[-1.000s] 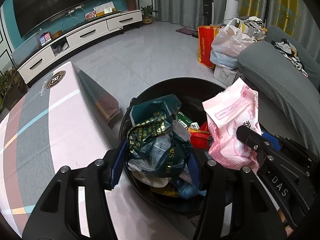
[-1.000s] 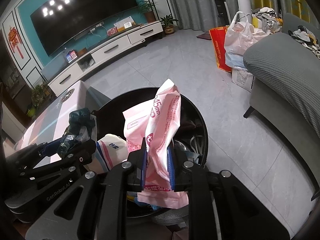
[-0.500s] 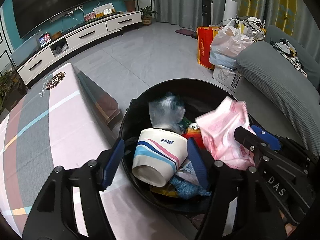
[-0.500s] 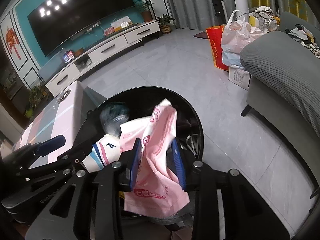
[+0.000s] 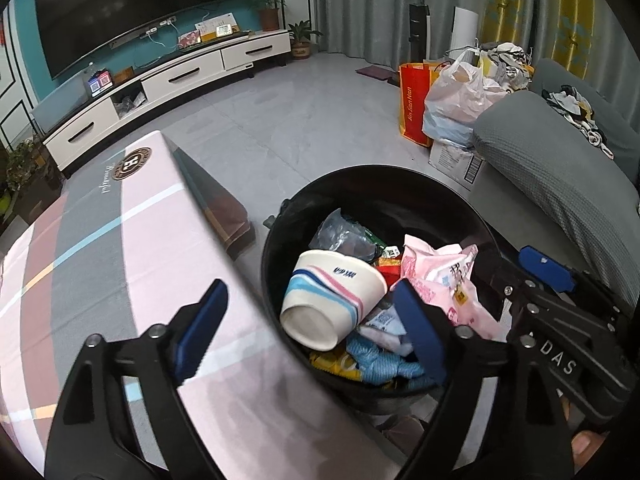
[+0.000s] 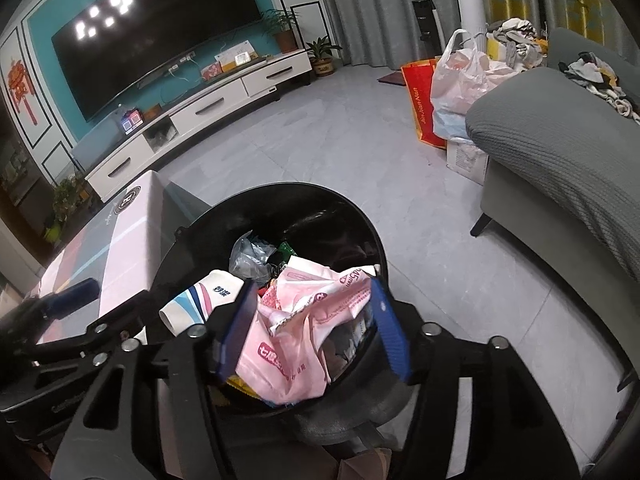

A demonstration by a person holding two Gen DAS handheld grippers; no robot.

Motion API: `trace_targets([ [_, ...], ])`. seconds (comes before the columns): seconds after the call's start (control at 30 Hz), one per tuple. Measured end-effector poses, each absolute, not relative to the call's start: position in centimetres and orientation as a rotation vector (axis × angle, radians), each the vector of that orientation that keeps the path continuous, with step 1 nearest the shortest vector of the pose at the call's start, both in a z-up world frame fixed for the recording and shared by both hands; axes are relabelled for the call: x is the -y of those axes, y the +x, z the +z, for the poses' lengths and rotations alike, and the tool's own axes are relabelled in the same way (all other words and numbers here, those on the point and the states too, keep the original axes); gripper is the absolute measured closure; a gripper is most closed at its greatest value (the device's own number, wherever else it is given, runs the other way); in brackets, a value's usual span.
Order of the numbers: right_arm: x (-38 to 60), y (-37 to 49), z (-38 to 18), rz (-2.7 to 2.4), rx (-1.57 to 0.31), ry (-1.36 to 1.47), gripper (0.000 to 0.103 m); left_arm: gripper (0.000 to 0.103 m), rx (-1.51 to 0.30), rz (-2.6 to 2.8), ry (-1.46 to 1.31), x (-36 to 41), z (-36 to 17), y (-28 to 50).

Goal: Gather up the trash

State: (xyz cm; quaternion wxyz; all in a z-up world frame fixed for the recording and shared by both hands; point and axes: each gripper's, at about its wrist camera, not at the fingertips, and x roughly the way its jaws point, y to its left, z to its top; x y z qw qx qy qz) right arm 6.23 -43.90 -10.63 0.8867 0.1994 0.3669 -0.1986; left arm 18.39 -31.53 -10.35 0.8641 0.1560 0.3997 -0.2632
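Both your grippers tilt down over the bin [image 5: 472,216], jaws opening.

Your left gripper [image 5: 316,328] is spread wide, nothing clamped. Your right gripper [image 6: 316,328] is parting around the pink bag [image 6: 296,340], which sags into the bin. One cup [image 5: 332,300] lies on its side in the bin, beside one pink bag. Smaller wrappers under them are too jumbled to count.

Both wrist cameras look steeply down, close over the black bin [image 5: 476,216], probably from neighbouring spots, sharing its contents.
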Motion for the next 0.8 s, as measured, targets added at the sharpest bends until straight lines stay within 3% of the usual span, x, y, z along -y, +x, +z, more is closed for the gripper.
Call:
trace_targets([
  [0.17,42.4,5.3,-9.0,-0.441,-0.781,0.355,0.017,0.004,-0.813,-0.522,0.337,29.6,-8.6,16.5],
  [0.27,41.5,3.9,-7.5,-0.439,-0.786,0.345,0.005,0.003,-0.811,-0.516,0.345,28.1,-6.8,15.0],
  [0.8,37.1,-2.9,3.0,-0.382,-0.831,0.297,0.003,0.003,-0.754,-0.494,0.201,20.3,3.6,7.9],
])
